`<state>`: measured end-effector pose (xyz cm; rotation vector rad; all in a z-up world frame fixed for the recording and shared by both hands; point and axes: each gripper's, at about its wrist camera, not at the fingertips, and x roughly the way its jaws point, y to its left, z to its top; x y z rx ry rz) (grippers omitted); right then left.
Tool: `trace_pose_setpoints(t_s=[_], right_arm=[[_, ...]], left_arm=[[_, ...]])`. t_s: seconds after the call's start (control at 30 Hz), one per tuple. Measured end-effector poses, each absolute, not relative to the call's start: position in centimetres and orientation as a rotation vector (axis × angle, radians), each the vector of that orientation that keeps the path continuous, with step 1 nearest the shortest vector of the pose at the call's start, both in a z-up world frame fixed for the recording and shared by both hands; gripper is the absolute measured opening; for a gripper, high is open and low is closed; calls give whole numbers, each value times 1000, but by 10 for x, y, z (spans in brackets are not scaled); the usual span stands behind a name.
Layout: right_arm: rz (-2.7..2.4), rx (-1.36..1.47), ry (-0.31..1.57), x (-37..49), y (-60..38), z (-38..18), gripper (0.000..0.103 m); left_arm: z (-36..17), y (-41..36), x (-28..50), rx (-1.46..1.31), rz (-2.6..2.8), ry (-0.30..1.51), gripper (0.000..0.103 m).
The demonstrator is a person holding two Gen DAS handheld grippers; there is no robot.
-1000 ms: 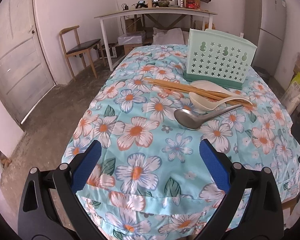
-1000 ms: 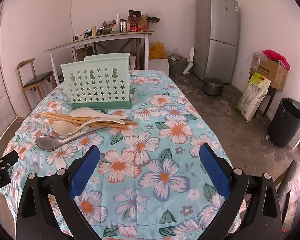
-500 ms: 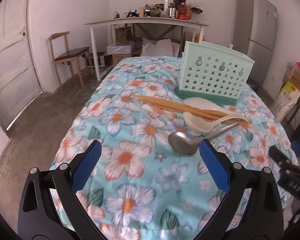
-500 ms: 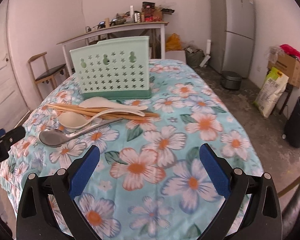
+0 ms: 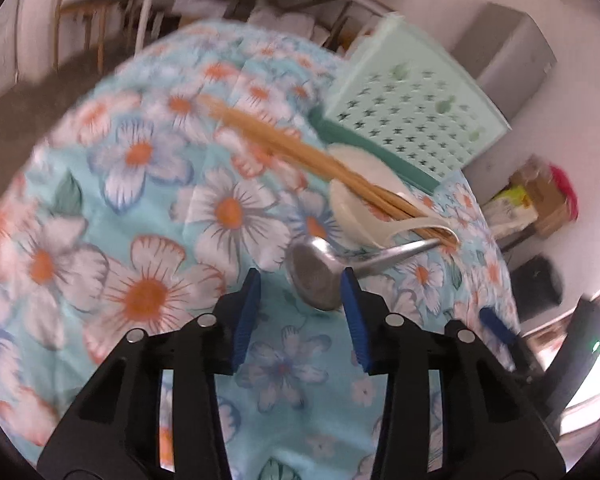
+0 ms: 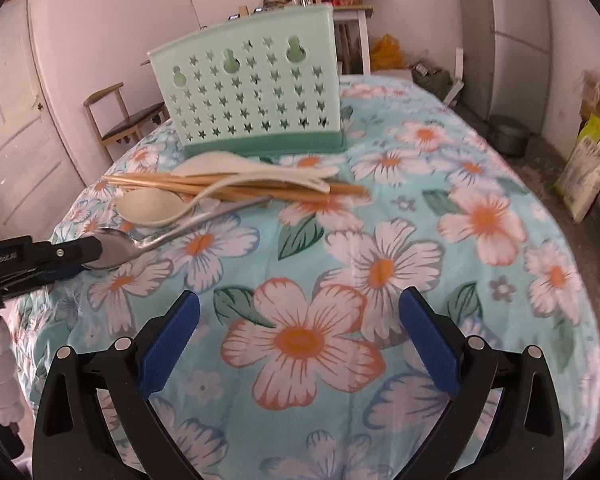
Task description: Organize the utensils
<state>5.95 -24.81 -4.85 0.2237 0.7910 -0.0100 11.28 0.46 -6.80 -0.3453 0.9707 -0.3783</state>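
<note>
Left tongs [image 5: 301,294] closing from wide around metal spoon [image 5: 314,276] bowl at near surface [image 6: 380,216] edge, starting first pickup; right tongs [image 6: 300,332] wide, empty.

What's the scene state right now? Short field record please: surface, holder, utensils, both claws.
surface: table under floral cloth
holder: mint perforated utensil holder, upright, behind the utensils
utensils: chopsticks, two cream spoons, metal spoon, all lying on the cloth
left claw: jaws closing, astride the metal spoon's bowl; contact unclear
right claw: open, empty, over bare cloth
holder contents: not visible
</note>
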Motion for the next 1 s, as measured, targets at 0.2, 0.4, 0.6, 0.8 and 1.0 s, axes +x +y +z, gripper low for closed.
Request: trace_pose_setpoints(t_s=[0.2,0.4,0.6,0.8,1.0], right_arm=[[18,254,740,58,-251,-53,97],[46,342,710,55,-264,-53,97],[53,352,748,58,-266,-50,97],[69,284,728,59,-261,-24,90],[216,85,712,81,-219,6,74]], left_arm=[[-77,4,119,-408,-373,948,24],[-74,9,118,-415,-423,962,9],[-69,26,106,-418,-424,996,7],[-75,43,98,-449,-428,1002,7],[-81,49,96,-474,-455,982,8]])
